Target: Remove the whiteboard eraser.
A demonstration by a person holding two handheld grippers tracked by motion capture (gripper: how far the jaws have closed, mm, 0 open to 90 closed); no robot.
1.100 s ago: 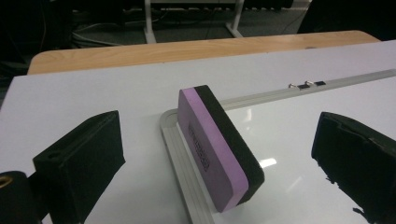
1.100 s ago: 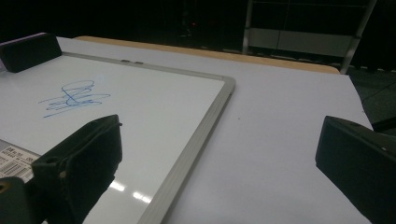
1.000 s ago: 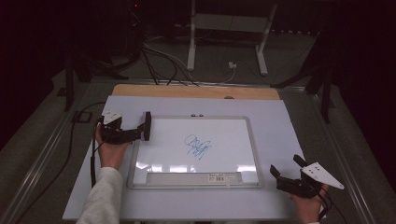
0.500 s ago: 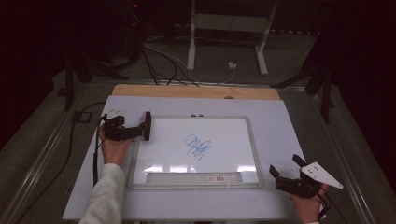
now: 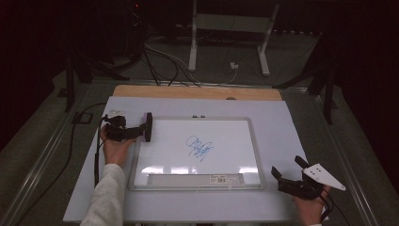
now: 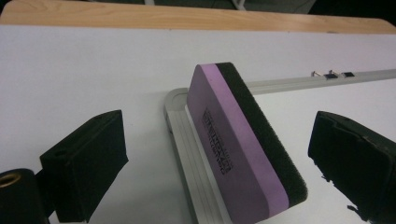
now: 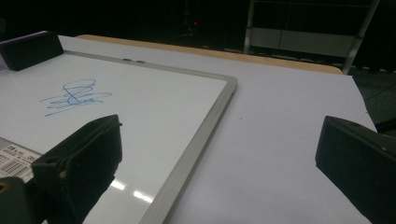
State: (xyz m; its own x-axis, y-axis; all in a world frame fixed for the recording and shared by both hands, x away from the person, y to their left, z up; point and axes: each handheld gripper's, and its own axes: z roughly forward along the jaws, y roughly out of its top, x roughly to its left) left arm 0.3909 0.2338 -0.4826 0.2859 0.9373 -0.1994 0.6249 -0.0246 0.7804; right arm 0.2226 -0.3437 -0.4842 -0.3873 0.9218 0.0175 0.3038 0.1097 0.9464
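On the white tabletop (image 5: 287, 127) the whiteboard (image 5: 226, 136) still carries its blue scribble (image 5: 198, 148), so wiping is not begun: the eraser (image 6: 243, 144) stands at its left edge between the wide-open left tongs (image 6: 219, 163), right tongs (image 5: 288, 168) also wide, empty.

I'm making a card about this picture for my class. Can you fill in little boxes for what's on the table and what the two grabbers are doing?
Whiteboard: lies flat on the white table
Drawing: blue scribble near the board's middle
Eraser: purple and black, leaning on the board's left frame
Left gripper: jaws open, one on each side of the eraser, not squeezing it
Right gripper: jaws open, holding nothing, beside the board's near right corner
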